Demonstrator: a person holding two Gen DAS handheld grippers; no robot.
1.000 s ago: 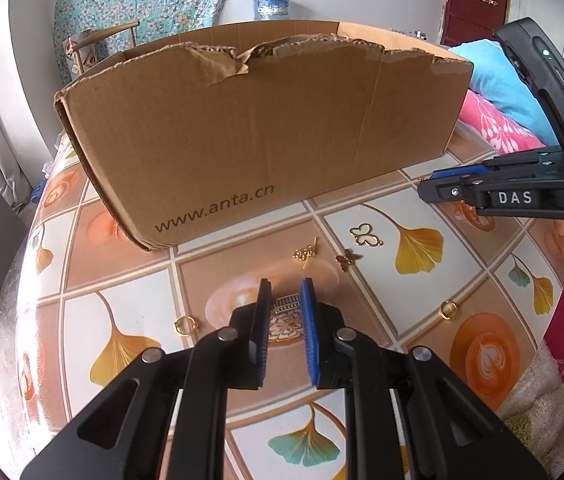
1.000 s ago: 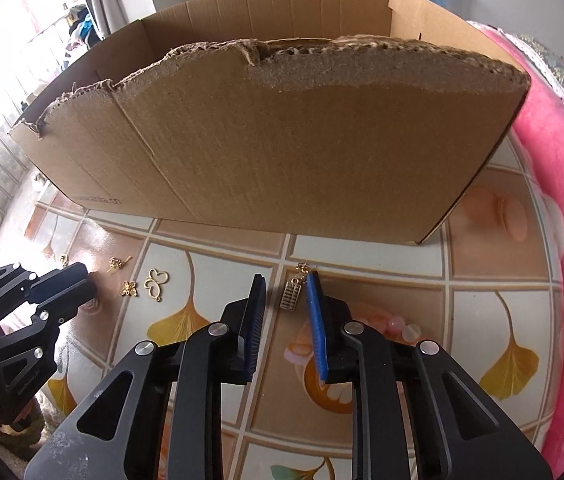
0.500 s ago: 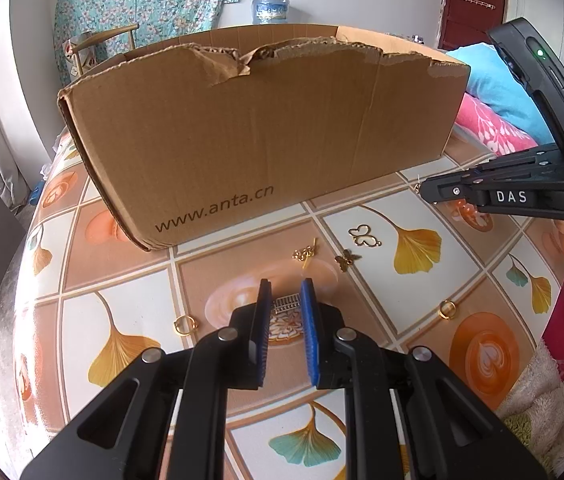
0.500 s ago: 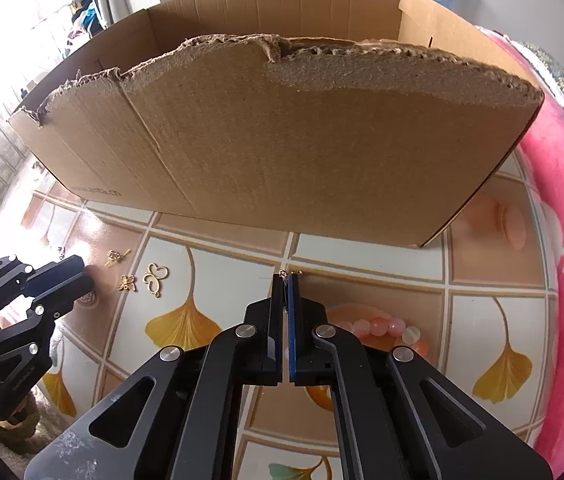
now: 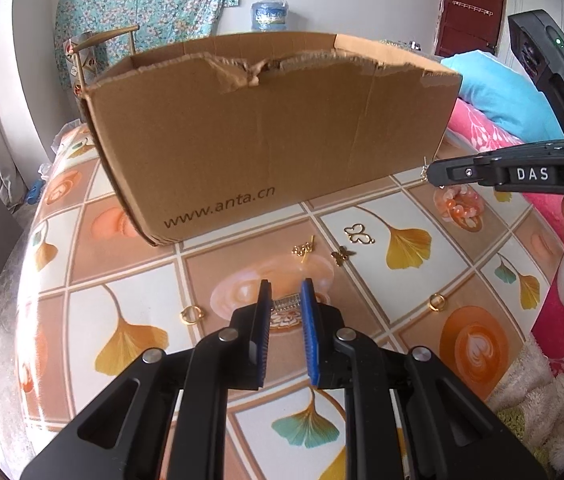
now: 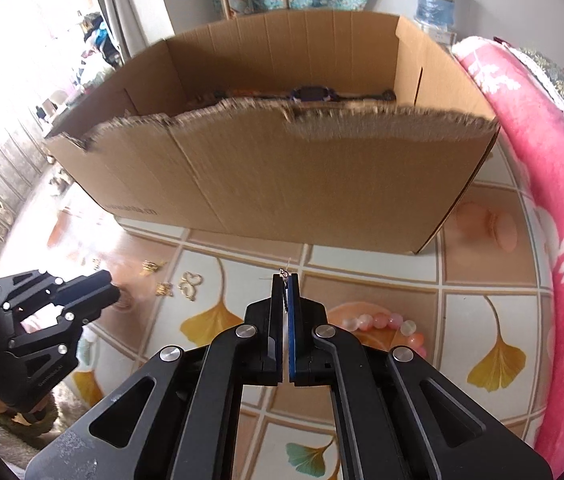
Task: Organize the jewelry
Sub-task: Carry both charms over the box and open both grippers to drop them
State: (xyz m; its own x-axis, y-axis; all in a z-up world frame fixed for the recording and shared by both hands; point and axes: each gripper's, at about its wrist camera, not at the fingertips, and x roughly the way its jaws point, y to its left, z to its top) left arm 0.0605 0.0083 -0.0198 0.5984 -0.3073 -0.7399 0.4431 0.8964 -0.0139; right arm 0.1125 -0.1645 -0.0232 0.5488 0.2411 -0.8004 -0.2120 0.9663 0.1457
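The right gripper (image 6: 285, 280), frame centre, pinches a small earring (image 6: 283, 273) before the cardboard box (image 6: 282, 176). The left gripper (image 5: 286, 292) is spread above a rectangular charm (image 5: 285, 303).

Worktop (image 5: 362, 208) covered in a tiled cloth printed with ginkgo leaves and coffee cups; cardboard box (image 5: 266, 132), open-topped with a torn front rim, standing at the far side and printed "www.anta.cn"; gold butterfly-outline pendant (image 5: 359, 235) near the box's front wall; small gold butterfly charm (image 5: 341, 255) just beside it; gold cluster earring (image 5: 303, 248) to the left of that charm; silver rectangular piece (image 5: 286, 303) nearer the camera; gold ring (image 5: 190, 314) at left; second gold ring (image 5: 437, 302) at right; pink-and-white bead bracelet (image 6: 386, 322) at the right side, well apart from the gold pieces.
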